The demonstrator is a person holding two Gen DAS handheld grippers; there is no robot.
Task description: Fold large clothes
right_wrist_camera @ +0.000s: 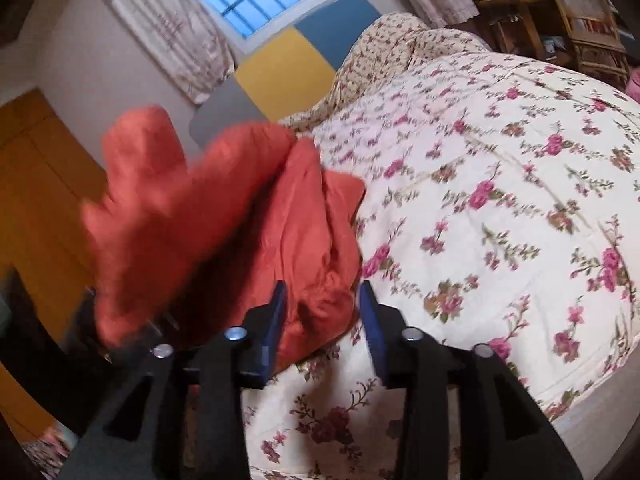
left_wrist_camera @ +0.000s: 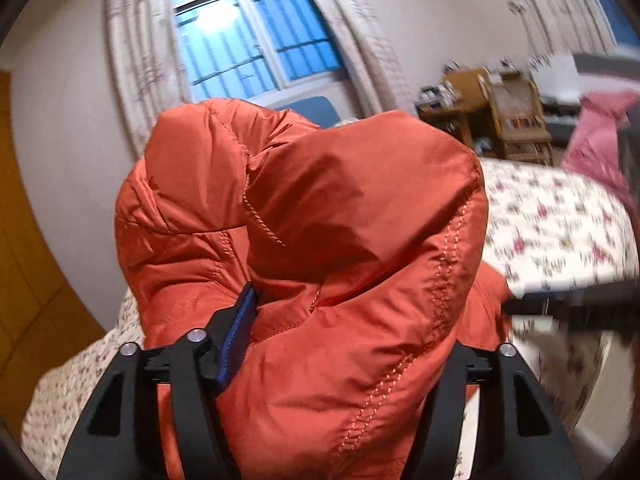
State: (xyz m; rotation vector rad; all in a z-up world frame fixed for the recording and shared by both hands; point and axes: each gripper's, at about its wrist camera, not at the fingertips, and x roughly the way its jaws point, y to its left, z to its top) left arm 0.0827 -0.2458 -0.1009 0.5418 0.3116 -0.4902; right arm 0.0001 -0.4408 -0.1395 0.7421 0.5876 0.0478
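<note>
- Left wrist view is basically all orange puffer jacket (left_wrist_camera: pixel 320 248): it fills the middle of the frame from just under the window down to the bottom edge, bunched up and draped right over the left gripper (left_wrist_camera: pixel 320 344).
- The bed (left_wrist_camera: pixel 560 220) with its floral quilt sits at the right of that frame, and a strip of it shows at lower left too. In the right wrist view the same quilt takes up the whole right half and the bottom.
- The window (left_wrist_camera: pixel 248 28) is at the top centre, blue glass with pale curtains (left_wrist_camera: pixel 140 52) on both sides.
- A wooden door (left_wrist_camera: pixel 28 240) runs down the left edge, and a cluttered wooden shelf (left_wrist_camera: pixel 516 120) stands at upper right.
- A pink cloth (left_wrist_camera: pixel 596 136) is piled at the far right edge.
- Left gripper: only one blue pad (left_wrist_camera: pixel 236 344) peeks out on the left side, pressed against the fabric. The other finger is buried under the jacket, which is bunched between the two, so it's holding the jacket.
- Right gripper (right_wrist_camera: pixel 324 320): the blue pads stand narrowly apart at lower centre of its frame. A fold of the jacket lies in the gap, against the left-hand pad but not pinched by the other.
</note>
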